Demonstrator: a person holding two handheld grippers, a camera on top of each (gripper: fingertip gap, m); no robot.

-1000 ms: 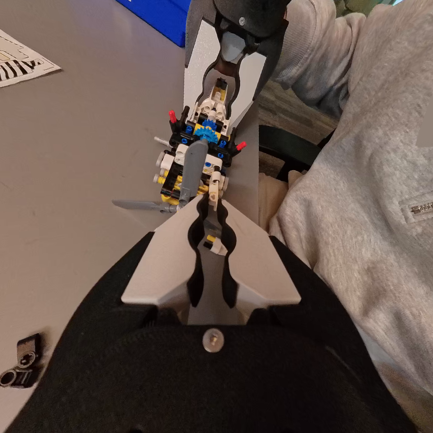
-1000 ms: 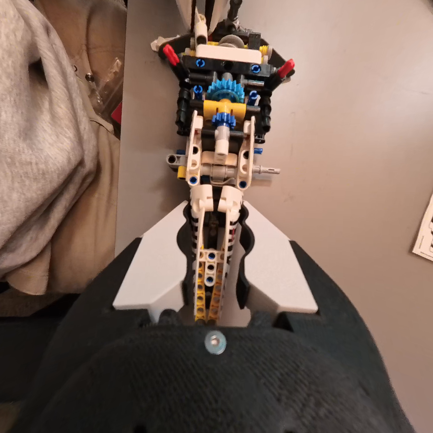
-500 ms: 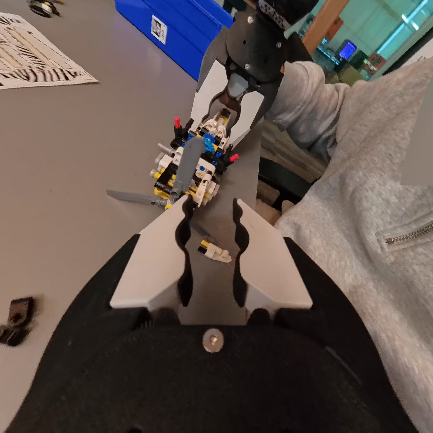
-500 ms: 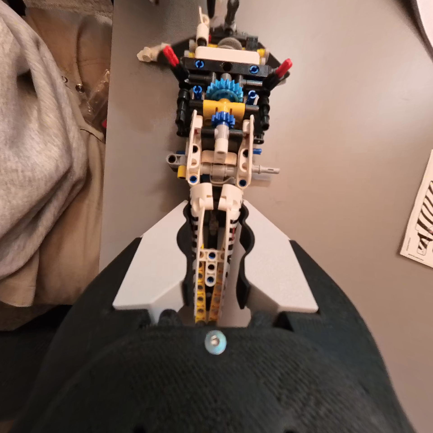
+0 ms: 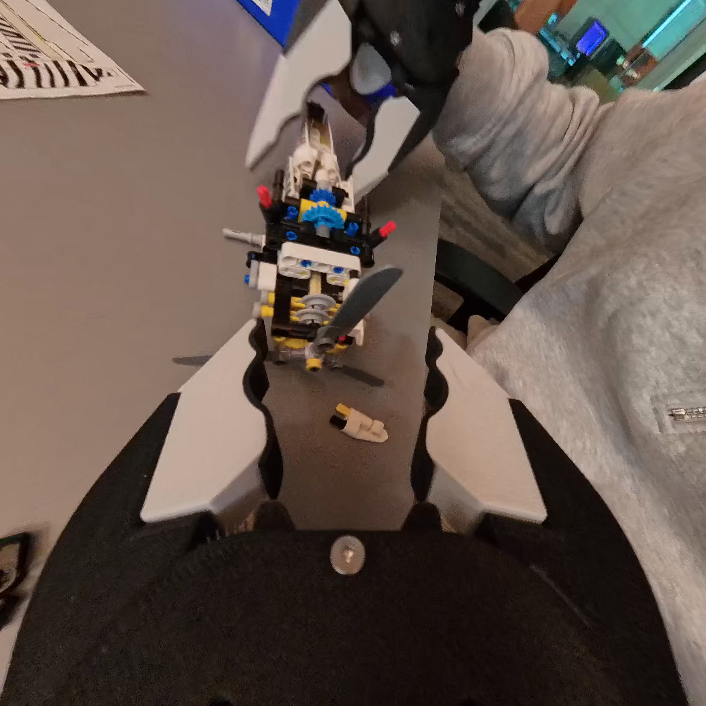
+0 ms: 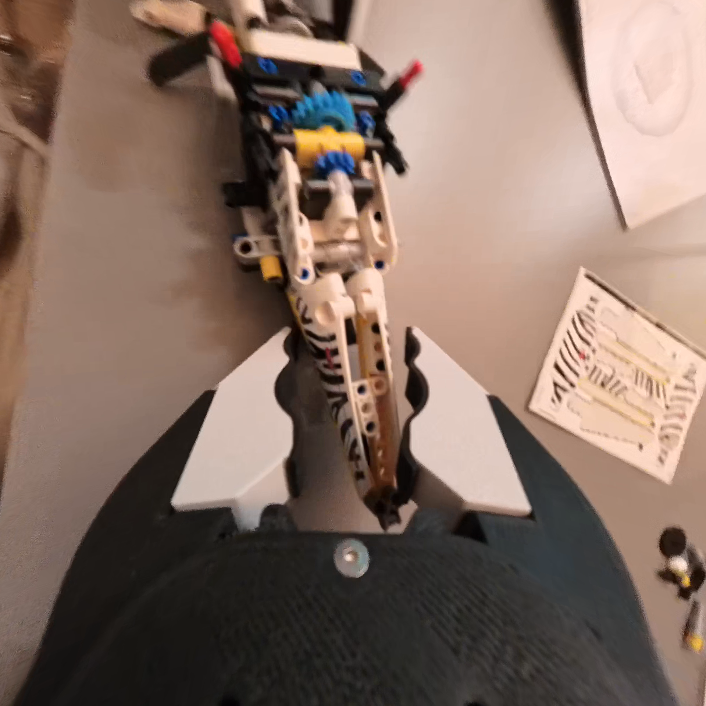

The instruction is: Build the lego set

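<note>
The lego model (image 5: 313, 275), a black, white and yellow frame with blue gears, red pins and a grey propeller (image 5: 359, 301), sits near the table's edge. My left gripper (image 5: 344, 336) is open wide and empty, just short of the propeller end. A small white piece with a yellow and black end (image 5: 359, 428) lies on the table between its fingers. My right gripper (image 6: 349, 334) is open around the model's striped white tail (image 6: 355, 401), which leans against its right finger (image 6: 458, 420). The right gripper also shows in the left wrist view (image 5: 344, 114), beyond the model.
A striped sticker sheet (image 6: 619, 374) lies right of the model and shows in the left wrist view (image 5: 57, 65). A white booklet (image 6: 649, 95) and a blue bin (image 5: 275, 15) lie farther off. Small black parts (image 6: 680, 569) lie nearby. A person's grey sleeve (image 5: 515, 133) is beside the table's edge. The tips of one gripper are about 12 cm away from the tips of the other.
My left gripper opened, let go of the model and drew back, and the small white piece now lies clear on the table. The propeller turned. My right gripper opened and the tail tilted.
</note>
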